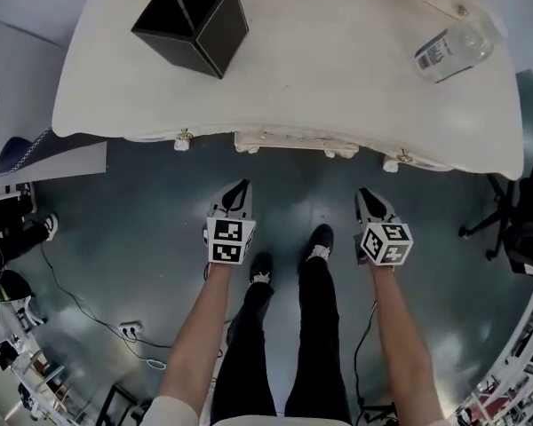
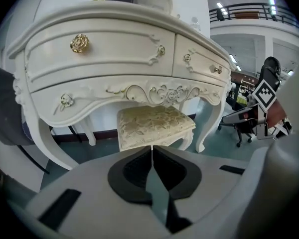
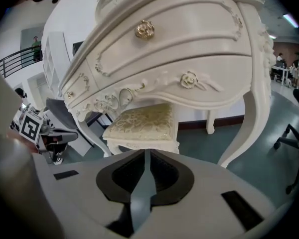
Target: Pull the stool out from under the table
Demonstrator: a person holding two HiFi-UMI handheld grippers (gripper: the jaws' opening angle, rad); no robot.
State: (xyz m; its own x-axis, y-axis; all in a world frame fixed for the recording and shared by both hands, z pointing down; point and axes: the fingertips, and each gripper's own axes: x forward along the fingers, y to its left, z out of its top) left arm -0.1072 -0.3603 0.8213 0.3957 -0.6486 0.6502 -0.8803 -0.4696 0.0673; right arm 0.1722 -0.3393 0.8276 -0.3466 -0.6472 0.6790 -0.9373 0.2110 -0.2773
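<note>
The stool has a cream floral cushion and white legs and stands tucked under the ornate white table. It also shows in the right gripper view as the stool below the table's drawers. From the head view the tabletop hides it. My left gripper and right gripper hover side by side in front of the table edge, short of the stool and touching nothing. The left gripper and right gripper are both shut with nothing between their pads.
A black box and a water bottle sit on the tabletop. A black office chair stands to the right. My legs and shoes are between the grippers. A power strip and cables lie on the floor at left.
</note>
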